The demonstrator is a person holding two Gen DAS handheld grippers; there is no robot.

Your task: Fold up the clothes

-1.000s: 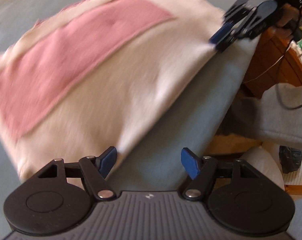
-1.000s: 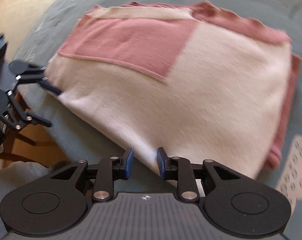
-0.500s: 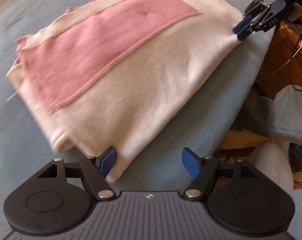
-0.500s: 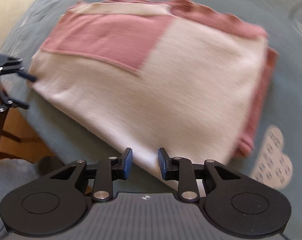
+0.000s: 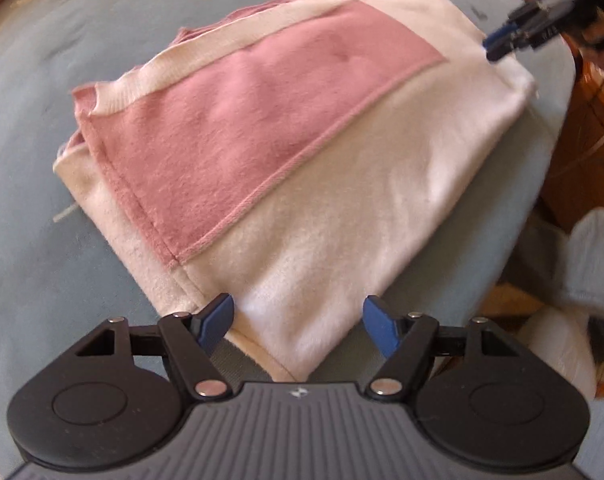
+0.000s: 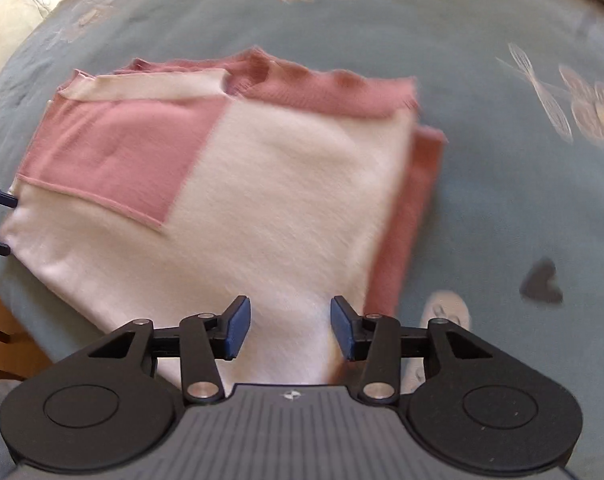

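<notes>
Your left tool [image 5: 298, 330] stood apart over the near corner of the folded pink-and-white garment [image 5: 302, 168]; your right tool [image 6: 288, 328] had just been opening, unclamped. The garment lay on the blue bedspread [image 6: 482, 60].

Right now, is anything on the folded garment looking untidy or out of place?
Mostly tidy. On the folded garment, a pink under-layer sticks out past the white edge on its right side in the right wrist view, so the layers are not flush.
</notes>
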